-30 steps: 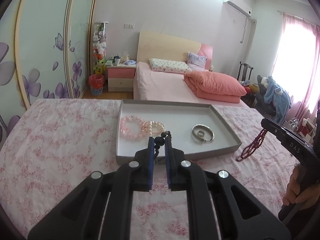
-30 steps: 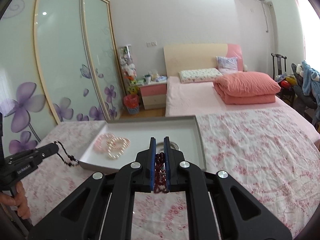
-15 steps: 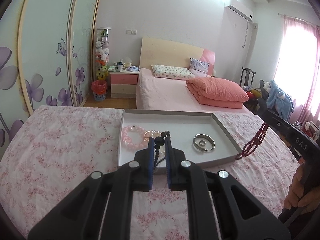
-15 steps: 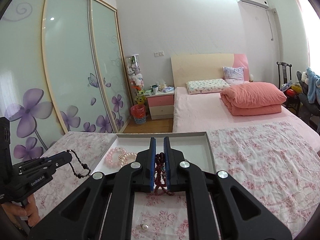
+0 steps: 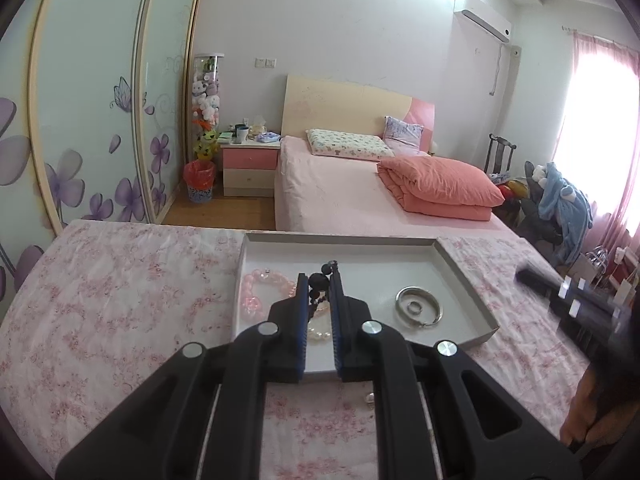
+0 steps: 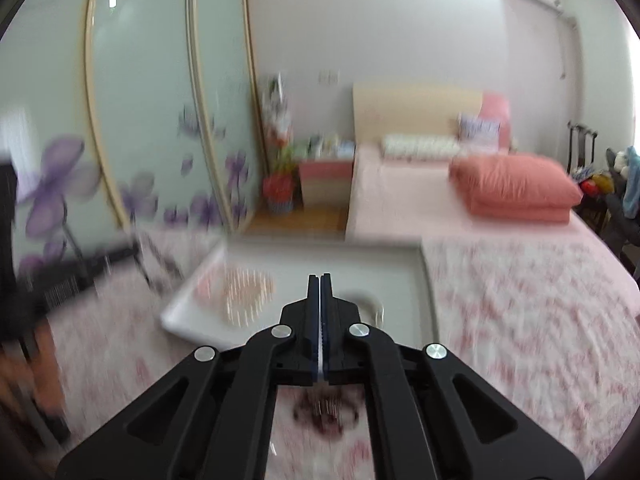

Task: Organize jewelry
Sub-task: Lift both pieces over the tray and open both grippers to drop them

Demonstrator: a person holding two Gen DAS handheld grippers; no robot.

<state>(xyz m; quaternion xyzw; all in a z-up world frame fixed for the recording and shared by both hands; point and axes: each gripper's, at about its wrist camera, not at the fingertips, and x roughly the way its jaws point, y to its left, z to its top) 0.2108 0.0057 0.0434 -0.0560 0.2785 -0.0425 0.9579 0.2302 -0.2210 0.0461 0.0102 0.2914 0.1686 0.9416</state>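
My left gripper (image 5: 319, 275) is shut on a string of black beads (image 5: 319, 281) and hovers over the near part of the grey tray (image 5: 460, 276). A pink bead bracelet (image 5: 260, 285), a pearl bracelet (image 5: 318, 333) and a silver hoop (image 5: 419, 306) with a small ring inside it lie in the tray. My right gripper (image 6: 325, 278) is shut, pads together with nothing seen between them. A dark red bead necklace (image 6: 328, 408) shows as a blurred heap on the flowered cloth (image 6: 520, 300) beneath it. The right wrist view is smeared by motion.
A small pale bead (image 5: 370, 398) lies on the cloth in front of the tray. A hand holds the right gripper (image 5: 560, 292) at the right edge. Behind the table are a pink bed (image 5: 360, 200), a nightstand (image 5: 250, 168) and flowered wardrobe doors (image 5: 100, 120).
The dark red necklace hung from my right gripper before; now its jaws are fully together and the necklace lies on the cloth. My left gripper has come forward over the tray with the black beads.
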